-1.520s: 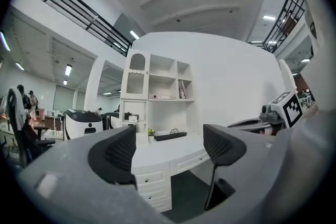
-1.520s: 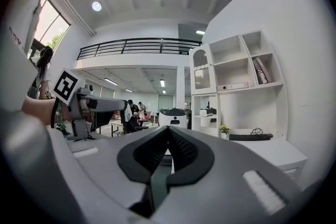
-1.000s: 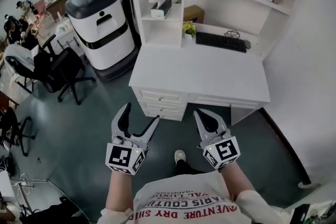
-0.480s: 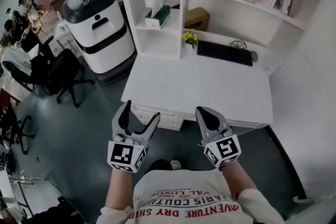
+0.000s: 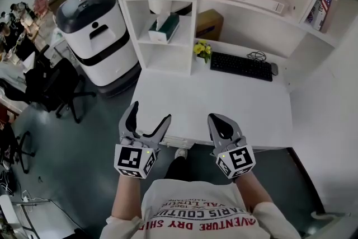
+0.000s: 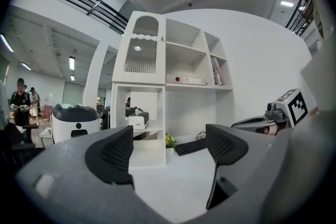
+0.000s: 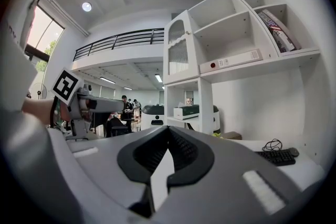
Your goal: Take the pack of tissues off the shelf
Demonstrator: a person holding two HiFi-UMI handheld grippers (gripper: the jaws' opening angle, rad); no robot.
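Well, both grippers hover at the desk [image 5: 224,98] front edge. L gripper [image 5: 150,113]: jaws wide & opening, nothing btwn them. R gripper [image 5: 218,120]: jaws pressed together, empty. Meanwhile the pack of tissues [image 5: 164,28] sits on the shelf [image 5: 168,42], well apart from both.

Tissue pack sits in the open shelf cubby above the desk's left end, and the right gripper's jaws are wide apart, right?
No: the right gripper's jaws are together, nothing between them, as the right gripper view shows. The tissue pack does sit in that cubby above the desk's left end.
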